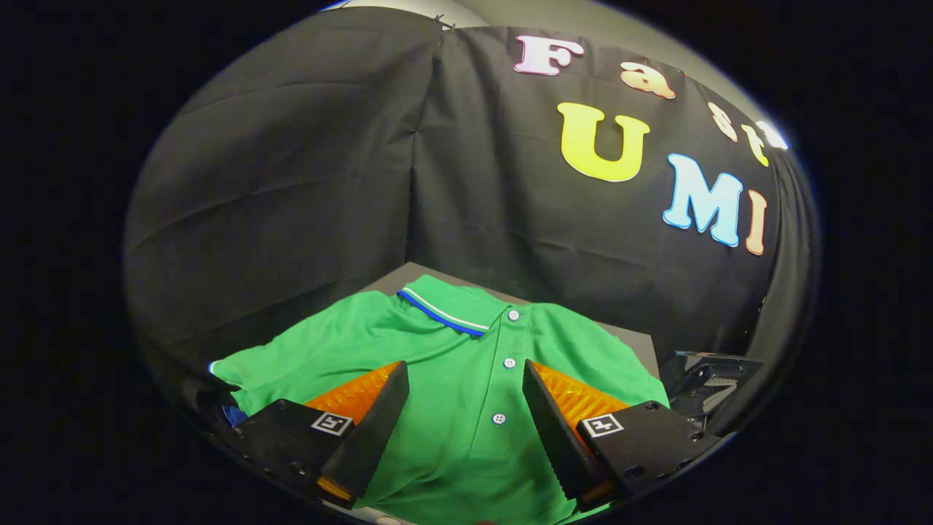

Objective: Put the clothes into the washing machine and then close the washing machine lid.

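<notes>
Green polo shirt [466, 379] lies spread face-up on a dark grey table [641, 339], collar toward 12 o'clock, hem toward 6 o'clock and running under the gripper [465, 397]. Gripper open wide, holding nothing; the two fingers stand well apart with the shirt's button placket between them, three white buttons in a line from the collar down. Whether the fingertips touch the cloth or hover just above it, cannot tell. One sleeve reaches out at about 9 o'clock, past the left finger; a scrap of blue shows at its edge, too small to identify. A dark boxy object [711, 379] sits at 3 o'clock beside the table, unclear what it is. Judgement on handling: the shirt looks light, soft and limp, so it will drape, trail and fold on itself when lifted rather than hold shape; not fragile, not slippery against ridged pads. Best hold is probably a pinched-up fold of the chest fabric near the placket, between the fingers as they stand, gathering a good bunch so the sleeves and hem do not drag. Avoid closing on a button alone. First step, picking up, appears not yet done.
</notes>
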`<move>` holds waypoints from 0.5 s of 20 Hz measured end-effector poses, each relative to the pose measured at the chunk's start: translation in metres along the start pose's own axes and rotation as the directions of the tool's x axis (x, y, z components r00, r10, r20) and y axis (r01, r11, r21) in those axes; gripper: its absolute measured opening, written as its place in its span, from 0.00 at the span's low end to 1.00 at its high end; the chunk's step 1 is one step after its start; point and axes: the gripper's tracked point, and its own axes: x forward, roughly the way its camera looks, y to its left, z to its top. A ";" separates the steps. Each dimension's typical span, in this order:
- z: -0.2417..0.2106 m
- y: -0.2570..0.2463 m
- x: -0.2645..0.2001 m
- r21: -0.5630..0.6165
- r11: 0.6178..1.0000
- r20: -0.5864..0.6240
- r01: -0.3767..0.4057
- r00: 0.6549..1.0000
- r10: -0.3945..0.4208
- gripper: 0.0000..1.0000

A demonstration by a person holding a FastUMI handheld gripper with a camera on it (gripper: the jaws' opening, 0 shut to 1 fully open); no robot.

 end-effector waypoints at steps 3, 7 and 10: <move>-0.018 0.000 0.008 0.035 0.999 -0.085 -0.003 0.996 0.006 0.98; -0.020 -0.001 0.013 0.127 0.992 -0.121 -0.010 0.992 0.025 0.98; -0.018 0.001 0.016 0.117 0.993 -0.141 -0.022 0.989 0.038 0.93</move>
